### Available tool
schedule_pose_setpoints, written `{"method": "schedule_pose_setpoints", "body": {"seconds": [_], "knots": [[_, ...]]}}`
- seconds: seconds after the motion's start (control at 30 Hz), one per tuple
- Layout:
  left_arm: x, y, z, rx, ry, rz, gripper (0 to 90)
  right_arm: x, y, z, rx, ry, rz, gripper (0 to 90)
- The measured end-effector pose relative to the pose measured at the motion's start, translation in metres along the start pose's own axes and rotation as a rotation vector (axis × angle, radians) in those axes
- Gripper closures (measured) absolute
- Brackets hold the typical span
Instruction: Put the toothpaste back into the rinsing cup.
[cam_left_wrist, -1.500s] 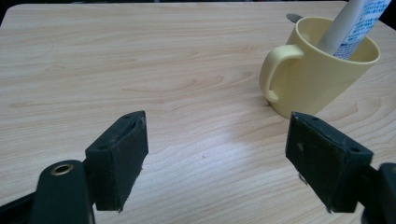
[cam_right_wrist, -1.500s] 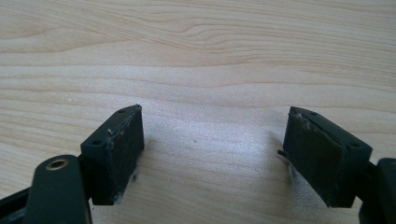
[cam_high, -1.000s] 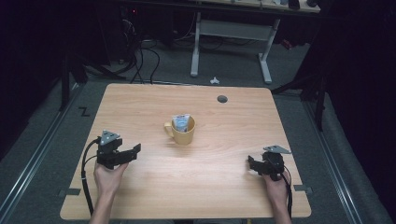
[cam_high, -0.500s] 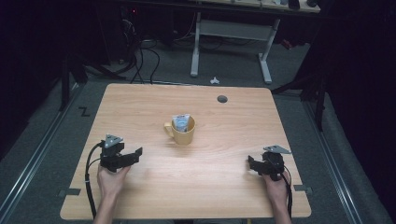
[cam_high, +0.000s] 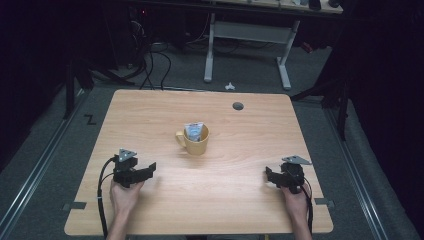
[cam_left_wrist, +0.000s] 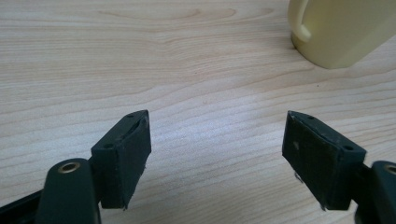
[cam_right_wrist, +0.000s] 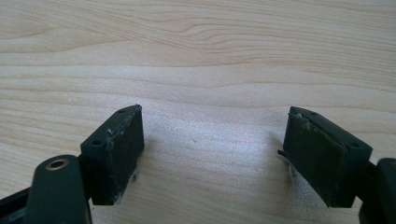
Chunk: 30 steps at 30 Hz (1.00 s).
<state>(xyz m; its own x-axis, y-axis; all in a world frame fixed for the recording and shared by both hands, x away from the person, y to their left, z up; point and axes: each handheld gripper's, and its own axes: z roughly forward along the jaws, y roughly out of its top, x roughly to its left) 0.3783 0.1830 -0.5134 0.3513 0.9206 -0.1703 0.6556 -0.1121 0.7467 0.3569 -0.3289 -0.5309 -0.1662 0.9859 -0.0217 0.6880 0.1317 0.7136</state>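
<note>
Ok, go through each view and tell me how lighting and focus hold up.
High view: table evenly lit, surroundings nearly black, picture soft, mug contents unclear. Left gripper view: bright, pale sheen on the wood between the open left gripper jaws, mug cropped. Right gripper view: similar sheen, grain sharp, right gripper open.

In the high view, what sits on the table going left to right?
left gripper → yellow mug holding a small packet → grommet hole → right gripper.
</note>
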Motion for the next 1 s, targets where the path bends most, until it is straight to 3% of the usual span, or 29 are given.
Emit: {"method": "schedule_pose_setpoints", "body": {"seconds": [0.33,0.63,0.73,1.0], "knots": [[-0.003,-0.009,0.015,0.017,0.054,0.016,24.7,0.000,0.000,0.000,-0.002,0.000,0.000,20.6],[-0.009,-0.013,0.022,0.014,0.117,0.058,25.2,0.000,0.000,0.000,-0.002,0.000,0.000,20.6],[-0.013,-0.013,0.024,0.025,0.147,0.089,24.6,0.000,0.000,0.000,-0.003,0.000,0.000,20.6],[-0.014,-0.013,0.024,0.027,0.140,0.089,23.1,0.000,0.000,0.000,-0.002,0.000,0.001,20.6]]}}
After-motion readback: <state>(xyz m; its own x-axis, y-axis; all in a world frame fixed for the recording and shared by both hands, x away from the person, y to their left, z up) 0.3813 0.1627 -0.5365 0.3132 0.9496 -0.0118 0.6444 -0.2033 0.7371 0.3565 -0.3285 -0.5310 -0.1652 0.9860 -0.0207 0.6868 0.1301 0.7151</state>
